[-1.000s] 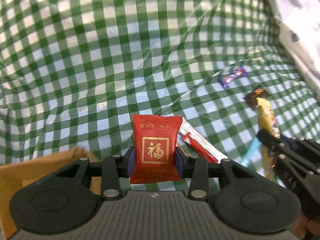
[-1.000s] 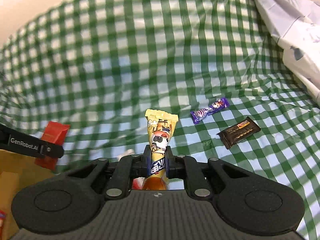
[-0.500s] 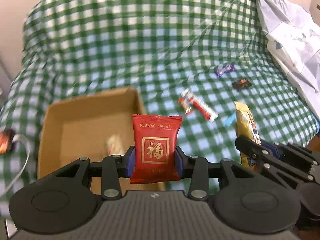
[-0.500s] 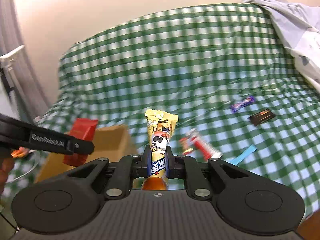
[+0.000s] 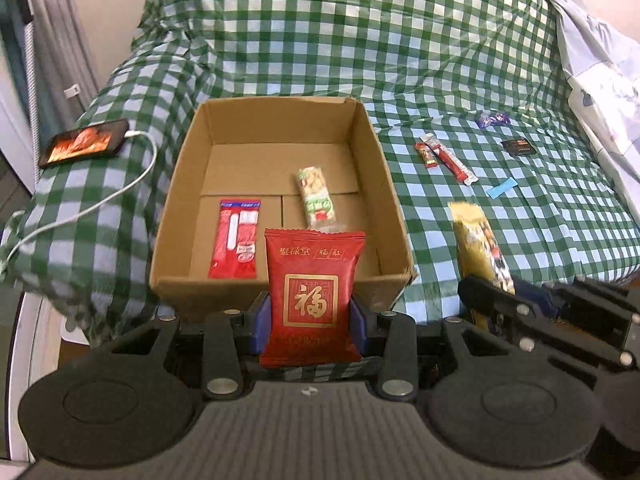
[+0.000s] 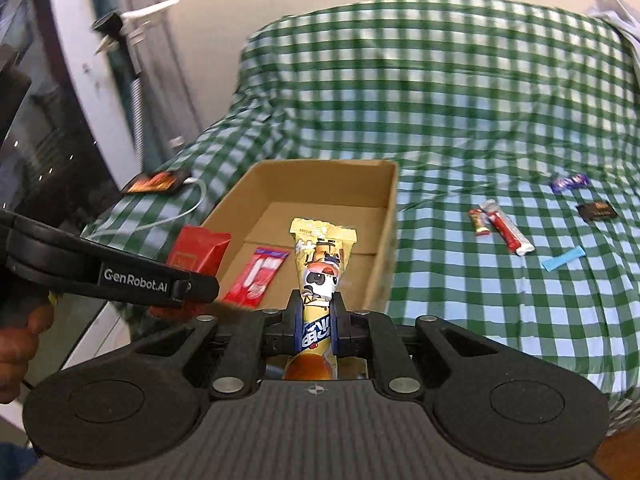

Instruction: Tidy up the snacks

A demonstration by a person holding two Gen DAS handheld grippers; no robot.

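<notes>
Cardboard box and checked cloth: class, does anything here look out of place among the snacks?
Yes: a black smartphone with its screen lit lies on the green checked cloth left of the open cardboard box, a white cable plugged in. It is no snack.

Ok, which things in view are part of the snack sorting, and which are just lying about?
Part of the job:
- cardboard box
- red packet in left gripper
- yellow snack in right gripper
- loose snacks on the cloth: red stick, purple candy, dark chocolate

Lying about:
- phone
- white cable
</notes>
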